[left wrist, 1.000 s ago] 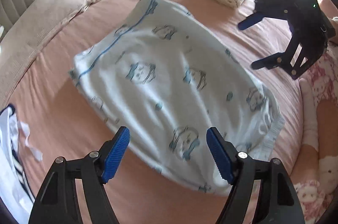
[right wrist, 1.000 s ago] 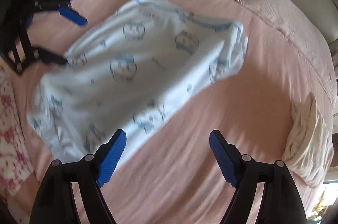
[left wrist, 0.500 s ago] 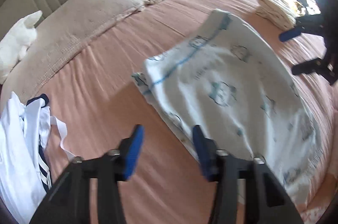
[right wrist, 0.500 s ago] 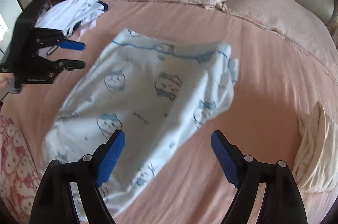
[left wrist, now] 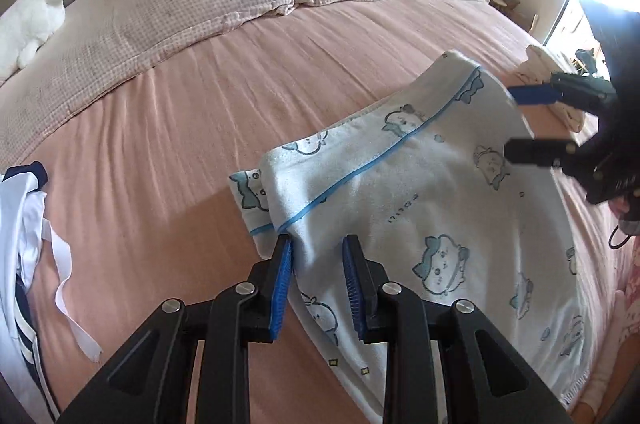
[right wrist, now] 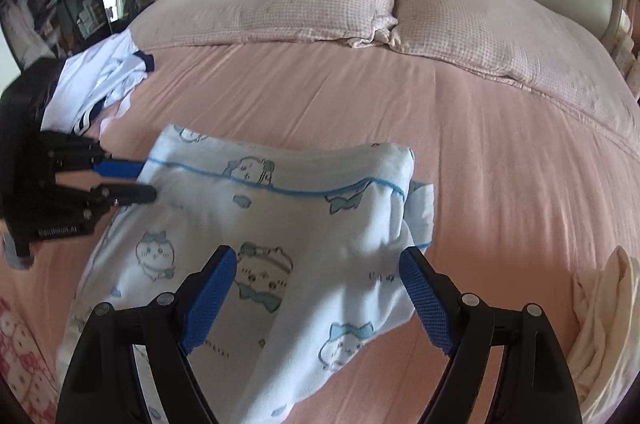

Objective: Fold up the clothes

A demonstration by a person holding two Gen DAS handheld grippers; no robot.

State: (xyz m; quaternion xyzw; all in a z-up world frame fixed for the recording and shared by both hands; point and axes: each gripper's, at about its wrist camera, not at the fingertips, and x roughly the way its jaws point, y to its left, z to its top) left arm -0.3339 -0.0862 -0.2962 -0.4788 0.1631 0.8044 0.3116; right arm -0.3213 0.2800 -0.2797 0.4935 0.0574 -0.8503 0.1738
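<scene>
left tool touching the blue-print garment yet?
Touching. In the left wrist view, the left tool has the garment edge between its fingers, cloth against the left pad; the jaws are not fully closed.

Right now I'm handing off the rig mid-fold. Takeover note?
Left gripper: jaws narrowed around the printed garment's striped edge, with a gap showing, so not clamped.
Right gripper: jaws wide open over the garment's other side, holding nothing.
The garment lies on the pink bed, with one end doubled under.
Done: a cream item sits folded.
Left: grip, finish this fold, then likely the white-and-navy clothes.
</scene>
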